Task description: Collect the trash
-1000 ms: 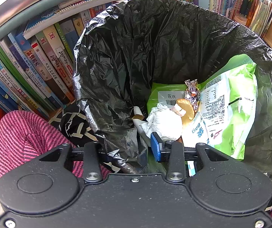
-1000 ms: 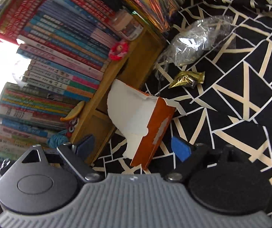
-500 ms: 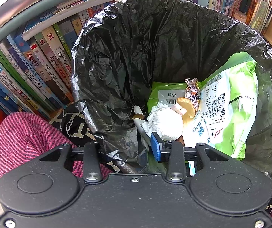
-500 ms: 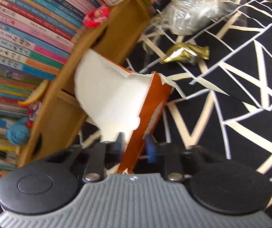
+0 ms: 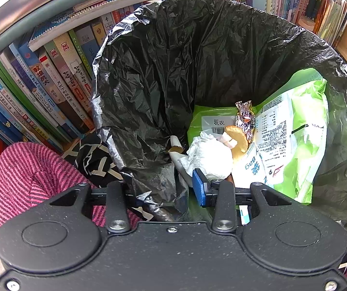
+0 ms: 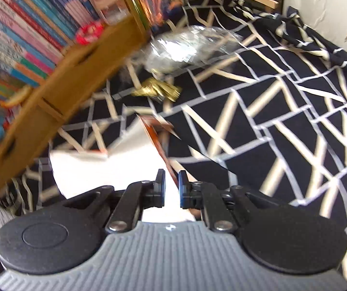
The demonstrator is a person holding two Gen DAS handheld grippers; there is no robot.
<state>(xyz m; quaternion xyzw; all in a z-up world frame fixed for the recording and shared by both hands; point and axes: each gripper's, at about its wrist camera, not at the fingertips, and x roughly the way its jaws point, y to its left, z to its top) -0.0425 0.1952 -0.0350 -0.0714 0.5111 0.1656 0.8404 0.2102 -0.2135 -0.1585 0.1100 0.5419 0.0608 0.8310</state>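
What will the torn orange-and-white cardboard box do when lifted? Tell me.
The torn orange-and-white cardboard box is probably light: thin open card. It may flex or swing, since the closing right gripper pinches one wall. Its torn edge could rip further.

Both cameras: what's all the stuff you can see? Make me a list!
bin bag: one, black, lining the bin
green bag: one, green and white, in the bin
tissue: one, white, in the bin
foil wrapper: one, silver, in the bin
books: many, mixed colours, shelves
cloth: one, black with cream lines, floor
clear bag: one, see-through, on cloth
gold wrapper: one, gold, on cloth
box: one, orange and white, torn
left tongs: black, pinching bin bag
right tongs: black, closing on box
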